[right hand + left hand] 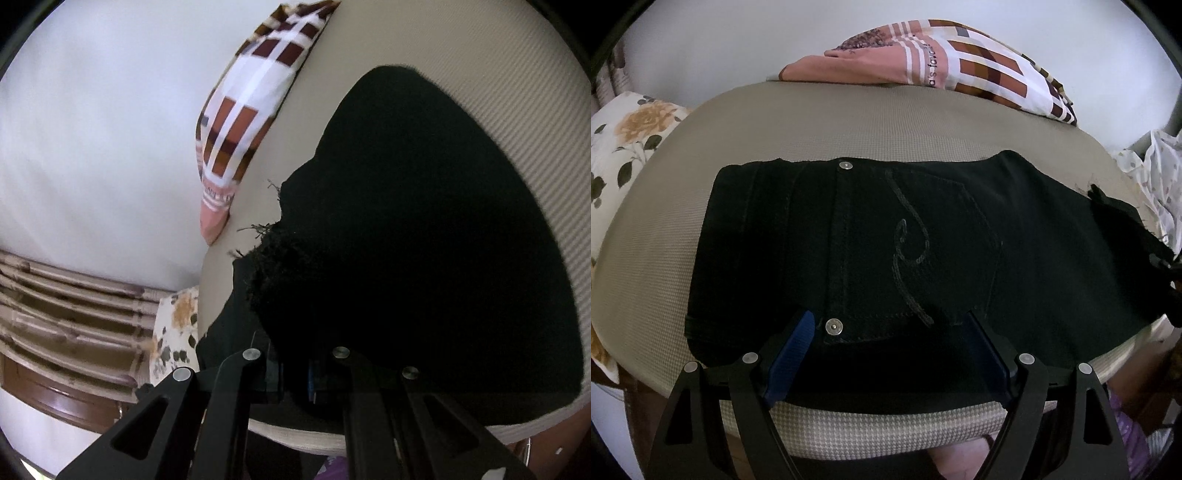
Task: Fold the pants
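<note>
Black jeans (886, 236) lie flat across the beige mattress (849, 122), waist end to the left, back pocket with curly stitching facing up, legs running right. My left gripper (886, 325) is open, its blue pads astride the near edge of the jeans by a metal rivet. In the right wrist view the jeans (424, 221) fill the frame, with a frayed hem (273, 251) folded over. My right gripper (295, 380) is shut on the jeans' leg cloth near that frayed hem.
A folded patterned pink, white and brown cloth (942, 62) lies at the mattress's far edge, also in the right wrist view (243, 122). A floral pillow (631, 140) sits at the left. A white floral cloth (1160, 177) is at the right. White wall behind.
</note>
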Tool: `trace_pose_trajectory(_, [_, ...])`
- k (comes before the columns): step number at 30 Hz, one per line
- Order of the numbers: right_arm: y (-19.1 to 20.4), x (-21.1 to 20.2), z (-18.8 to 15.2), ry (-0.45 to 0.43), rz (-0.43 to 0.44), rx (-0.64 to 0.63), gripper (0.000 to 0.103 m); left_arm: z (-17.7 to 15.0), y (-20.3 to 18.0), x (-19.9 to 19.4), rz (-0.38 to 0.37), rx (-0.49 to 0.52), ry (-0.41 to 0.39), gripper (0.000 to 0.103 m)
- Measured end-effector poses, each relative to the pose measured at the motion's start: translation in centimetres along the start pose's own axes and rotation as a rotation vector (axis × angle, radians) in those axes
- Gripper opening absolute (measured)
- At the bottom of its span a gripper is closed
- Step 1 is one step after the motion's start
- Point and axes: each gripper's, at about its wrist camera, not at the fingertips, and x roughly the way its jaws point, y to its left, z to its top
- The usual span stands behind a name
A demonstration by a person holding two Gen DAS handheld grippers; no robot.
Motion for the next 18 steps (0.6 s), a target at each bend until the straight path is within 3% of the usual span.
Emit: trace_pose_trajectory(18, [2.4, 5.0, -3.6, 0.139, 0.038, -0.040, 0.008, -0.2, -0.8, 0.3, 0.014, 0.031, 0.012, 0.083])
